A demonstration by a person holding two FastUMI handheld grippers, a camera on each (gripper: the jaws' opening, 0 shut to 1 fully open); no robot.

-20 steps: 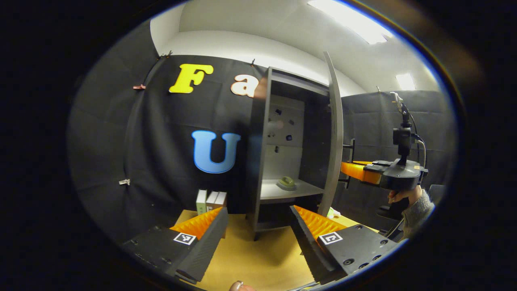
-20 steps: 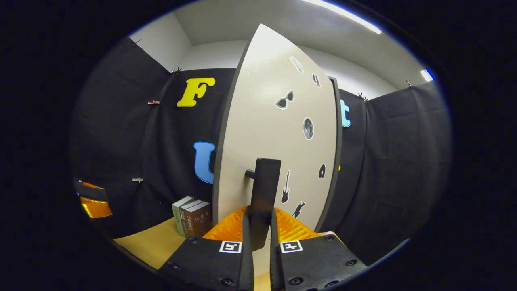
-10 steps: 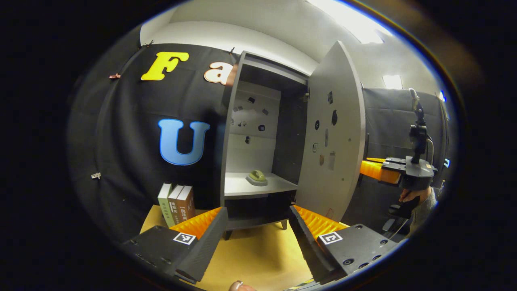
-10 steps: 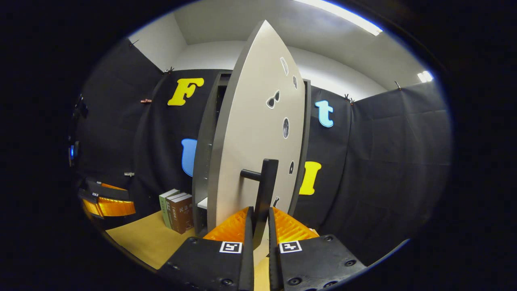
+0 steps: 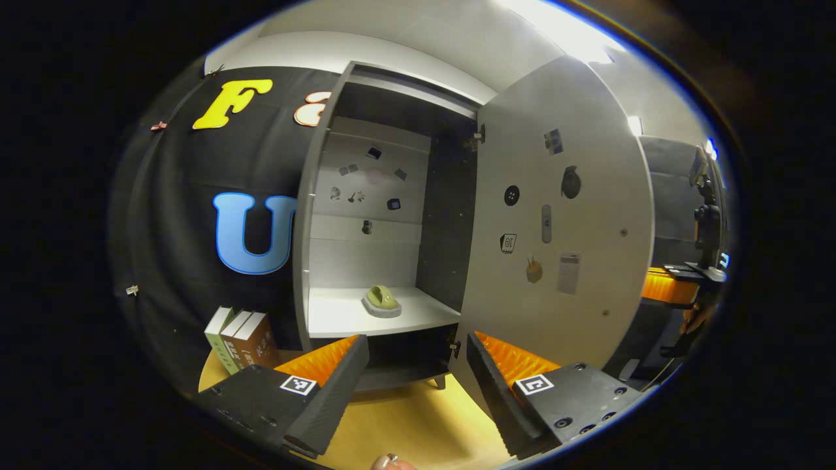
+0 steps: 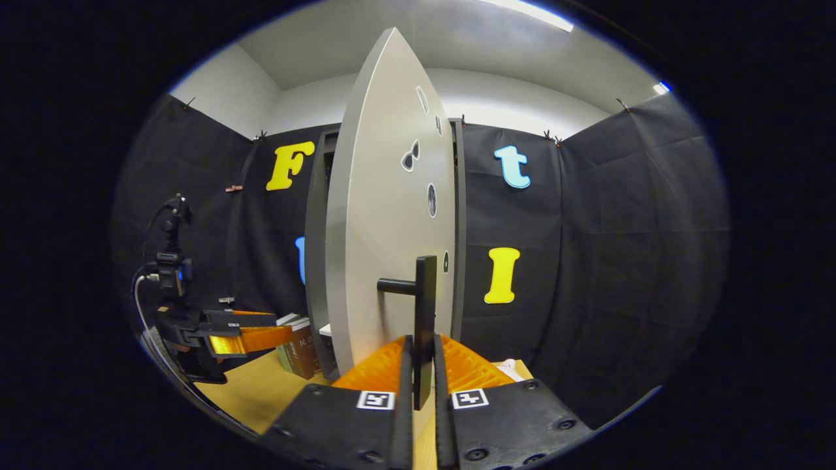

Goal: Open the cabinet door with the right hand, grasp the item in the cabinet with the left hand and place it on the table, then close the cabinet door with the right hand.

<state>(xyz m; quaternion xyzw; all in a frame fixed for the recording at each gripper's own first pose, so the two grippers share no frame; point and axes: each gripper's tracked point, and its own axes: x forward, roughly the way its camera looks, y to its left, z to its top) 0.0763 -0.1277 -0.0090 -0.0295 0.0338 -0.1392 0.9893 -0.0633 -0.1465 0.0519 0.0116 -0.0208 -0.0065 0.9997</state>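
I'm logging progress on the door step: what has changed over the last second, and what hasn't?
The cabinet door has swung wider open, pulled by the right gripper, whose jaws stay shut on the door handle. The left gripper has come nearer the cabinet, jaws open. The green item stays on the shelf, and the books on the table.

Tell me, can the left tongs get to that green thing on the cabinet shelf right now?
Probably yes. The cabinet door is swung wide, the green item sits alone on the shelf, and the left tongs are open and pointed at it with nothing between.
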